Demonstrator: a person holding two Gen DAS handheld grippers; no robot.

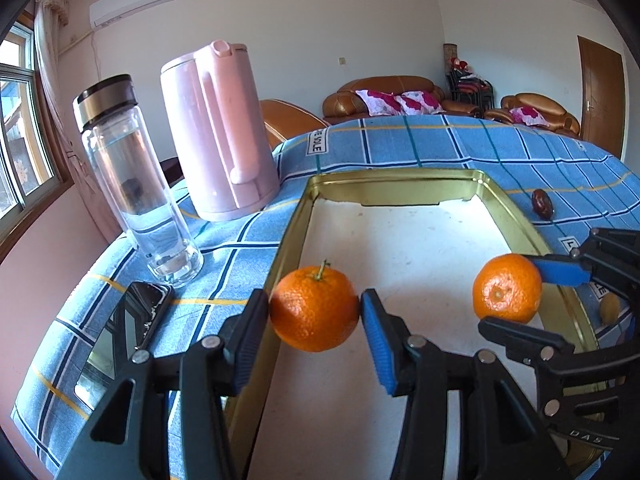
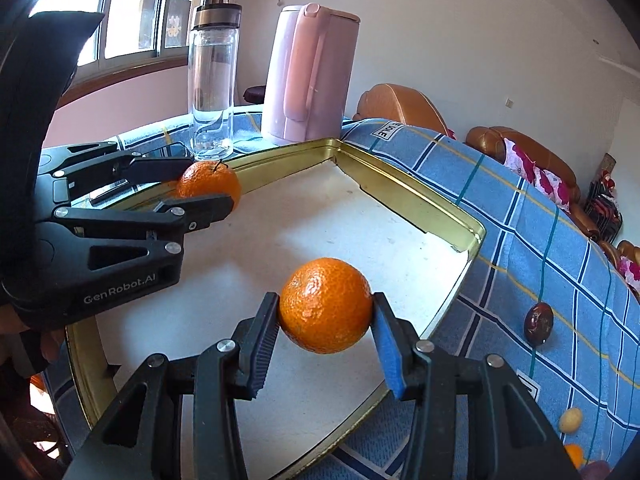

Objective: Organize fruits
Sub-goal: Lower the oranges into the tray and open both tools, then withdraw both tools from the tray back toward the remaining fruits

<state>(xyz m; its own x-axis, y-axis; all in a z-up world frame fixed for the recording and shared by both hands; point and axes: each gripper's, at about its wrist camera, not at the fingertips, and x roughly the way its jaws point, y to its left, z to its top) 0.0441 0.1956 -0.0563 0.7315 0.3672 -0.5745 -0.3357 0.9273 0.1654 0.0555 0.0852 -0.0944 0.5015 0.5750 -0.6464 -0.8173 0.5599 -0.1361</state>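
Stemmed orange (image 1: 314,308) pinched in left gripper (image 1: 315,307); second orange (image 2: 325,305) pinched in right gripper (image 2: 325,309); both above tray (image 2: 416,204).

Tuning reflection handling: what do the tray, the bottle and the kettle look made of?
Tray: looks like thin sheet metal, glossy gold rim with mirror-like glints, matte white floor, possibly a liner.
Bottle: clear double wall, glass or hard plastic, can't tell; dark cap with a brushed metallic band.
Kettle: smooth matte pink shell, likely plastic, with soft highlights only.

Pale walls, sunlit window (image 1: 20,128), wall air conditioner (image 1: 130,0), brown leather sofa (image 1: 384,98), wooden door (image 1: 600,96)
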